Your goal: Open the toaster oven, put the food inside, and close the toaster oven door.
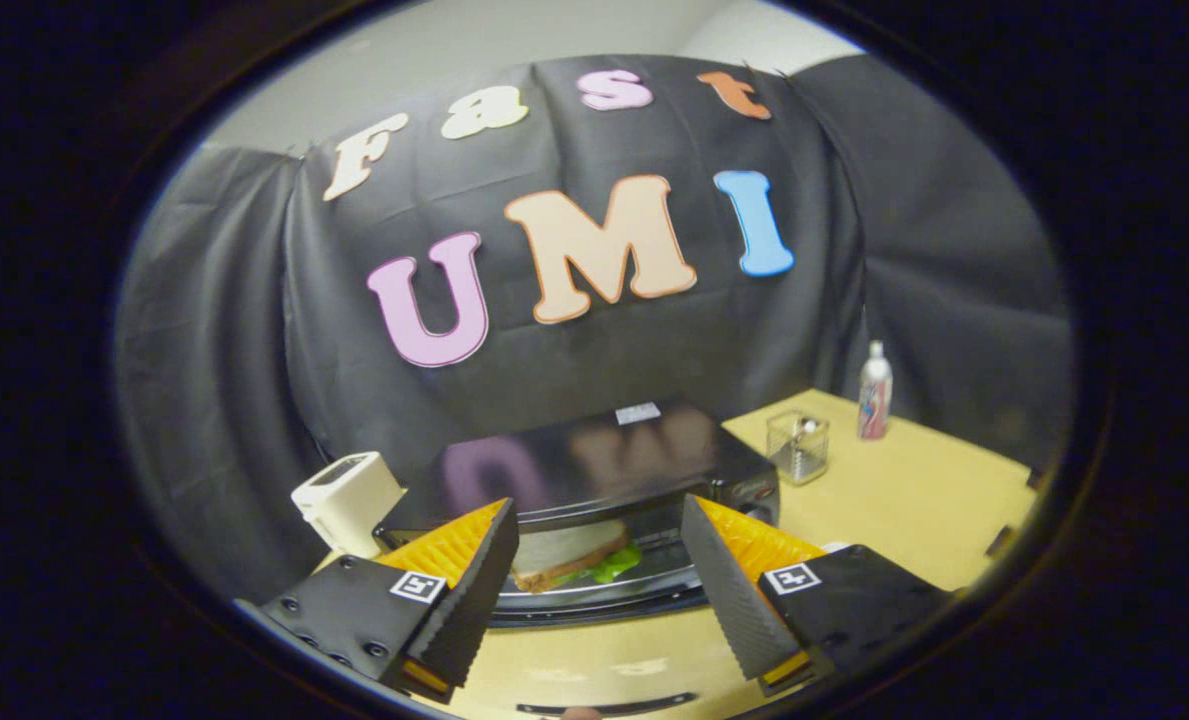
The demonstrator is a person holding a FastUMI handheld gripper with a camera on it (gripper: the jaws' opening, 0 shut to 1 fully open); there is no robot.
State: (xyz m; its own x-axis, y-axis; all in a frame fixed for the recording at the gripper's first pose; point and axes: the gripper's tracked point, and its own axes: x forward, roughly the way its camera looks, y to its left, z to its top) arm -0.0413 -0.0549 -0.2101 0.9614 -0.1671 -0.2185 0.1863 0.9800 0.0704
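A black toaster oven [594,465] stands on the wooden table [914,510], just ahead of my fingers. Its front is open, and a sandwich [569,562] with bread and green lettuce lies in the opening on a dark tray [604,600]. My gripper [596,510] is open, its two fingers spread wide on either side of the sandwich and a little short of it. Nothing is between the fingers and they touch nothing. A thin dark curved bar [604,705] shows low between the fingers; I cannot tell whether it is the door's handle.
A white boxy appliance [344,500] sits to the left of the oven. To the oven's right stand a clear glass container [797,447] and, beyond it, a white spray bottle [874,390]. Black cloth hangs behind the table.
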